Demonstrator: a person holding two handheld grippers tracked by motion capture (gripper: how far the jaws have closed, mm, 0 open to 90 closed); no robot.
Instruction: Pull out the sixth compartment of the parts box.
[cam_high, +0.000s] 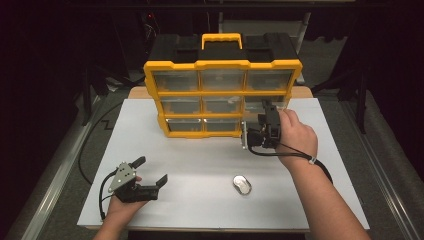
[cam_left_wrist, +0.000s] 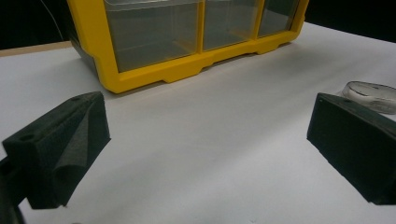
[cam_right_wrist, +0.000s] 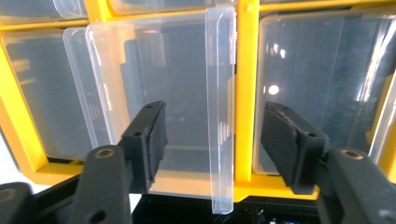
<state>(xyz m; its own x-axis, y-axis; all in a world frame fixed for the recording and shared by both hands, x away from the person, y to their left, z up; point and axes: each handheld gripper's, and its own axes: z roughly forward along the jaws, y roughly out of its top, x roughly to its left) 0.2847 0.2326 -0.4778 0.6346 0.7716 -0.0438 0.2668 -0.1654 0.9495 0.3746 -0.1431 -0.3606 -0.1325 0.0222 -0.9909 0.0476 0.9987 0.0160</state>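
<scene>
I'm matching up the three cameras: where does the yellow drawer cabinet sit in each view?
High view: the yellow drawer cabinet stands top centre, at the far side of the white table.
Left gripper view: the cabinet's bottom corner runs along the top edge.
Right gripper view: the cabinet's frame spans the picture, close up.
Shared landmark: its clear drawers.

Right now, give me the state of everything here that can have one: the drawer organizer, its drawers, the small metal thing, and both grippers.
Yellow organizer: standing upright on the white table.
Bottom right drawer: pulled partway out.
Other drawers: pushed in.
Metal object: lying loose on the table, untouched.
Right gripper: open, jaws either side of the drawer's front lip, not pressing.
Left gripper: open, holding nothing.
</scene>
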